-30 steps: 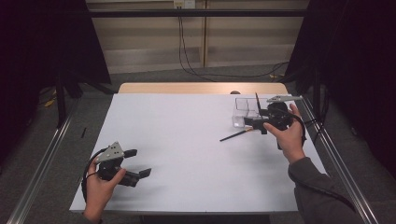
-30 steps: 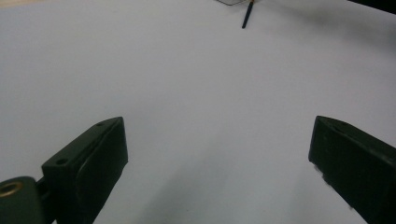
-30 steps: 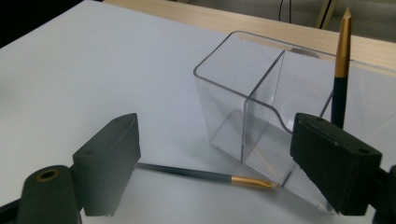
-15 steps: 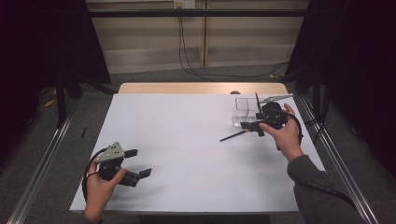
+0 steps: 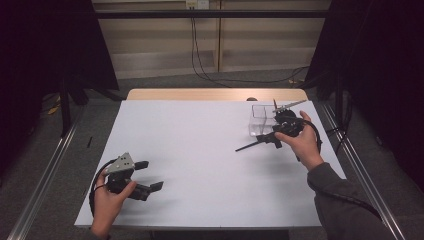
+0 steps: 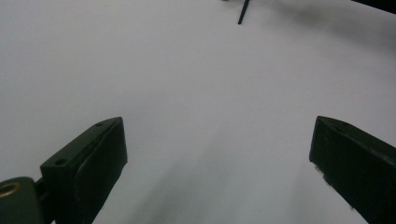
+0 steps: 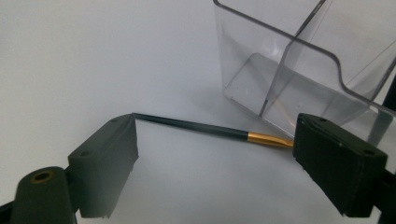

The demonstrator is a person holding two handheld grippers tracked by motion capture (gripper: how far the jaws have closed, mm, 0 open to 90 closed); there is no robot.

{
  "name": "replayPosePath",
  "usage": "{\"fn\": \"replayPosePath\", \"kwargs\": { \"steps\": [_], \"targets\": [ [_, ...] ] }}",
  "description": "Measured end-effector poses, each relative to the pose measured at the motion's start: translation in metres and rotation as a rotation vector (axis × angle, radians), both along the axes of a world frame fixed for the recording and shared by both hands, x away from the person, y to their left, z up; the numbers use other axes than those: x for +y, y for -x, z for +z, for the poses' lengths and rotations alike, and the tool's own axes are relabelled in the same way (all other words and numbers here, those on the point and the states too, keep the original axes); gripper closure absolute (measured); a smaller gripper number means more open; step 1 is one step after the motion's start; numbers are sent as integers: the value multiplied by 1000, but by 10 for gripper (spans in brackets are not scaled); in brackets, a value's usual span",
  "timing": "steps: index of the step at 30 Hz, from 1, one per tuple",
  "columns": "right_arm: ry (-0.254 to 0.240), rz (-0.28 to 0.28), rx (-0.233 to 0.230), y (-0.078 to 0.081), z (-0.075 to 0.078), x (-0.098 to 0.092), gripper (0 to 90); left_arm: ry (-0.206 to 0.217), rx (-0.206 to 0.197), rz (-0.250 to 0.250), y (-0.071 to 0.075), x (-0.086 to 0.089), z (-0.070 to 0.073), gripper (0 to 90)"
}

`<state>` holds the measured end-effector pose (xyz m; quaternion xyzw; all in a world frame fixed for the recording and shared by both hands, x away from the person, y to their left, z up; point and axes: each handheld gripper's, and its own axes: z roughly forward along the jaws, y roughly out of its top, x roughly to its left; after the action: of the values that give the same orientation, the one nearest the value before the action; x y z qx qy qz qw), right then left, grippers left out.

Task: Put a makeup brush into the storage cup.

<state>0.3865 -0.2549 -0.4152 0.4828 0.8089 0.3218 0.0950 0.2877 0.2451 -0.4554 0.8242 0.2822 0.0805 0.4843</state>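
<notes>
I find the clear box empty on the white surface; a brush lies beside it between the right hand-held gripper's released jaws. Left hand-held gripper released, nothing grasped.

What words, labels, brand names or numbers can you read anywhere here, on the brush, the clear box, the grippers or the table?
None can be read.
Brush: black handle with a gold band, no print seen.
Clear box: plain walls, no label.
Right gripper and left gripper: plain black, no lettering seen.
Table: bare white surface, no marks.
</notes>
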Motion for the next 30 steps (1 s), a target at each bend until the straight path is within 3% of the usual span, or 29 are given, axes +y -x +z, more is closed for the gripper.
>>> {"fn": "replayPosePath", "kwargs": {
  "steps": [9,19,30],
  "targets": [
    [30,29,8,-4,0,7,137,0,-6,11,1,0,1,33],
    [71,68,60,-11,-5,13,130,6,-3,2,0,1,0,32],
    [80,90,81,-17,-15,21,133,10,4,6,0,2,-1,33]
  ]
}}
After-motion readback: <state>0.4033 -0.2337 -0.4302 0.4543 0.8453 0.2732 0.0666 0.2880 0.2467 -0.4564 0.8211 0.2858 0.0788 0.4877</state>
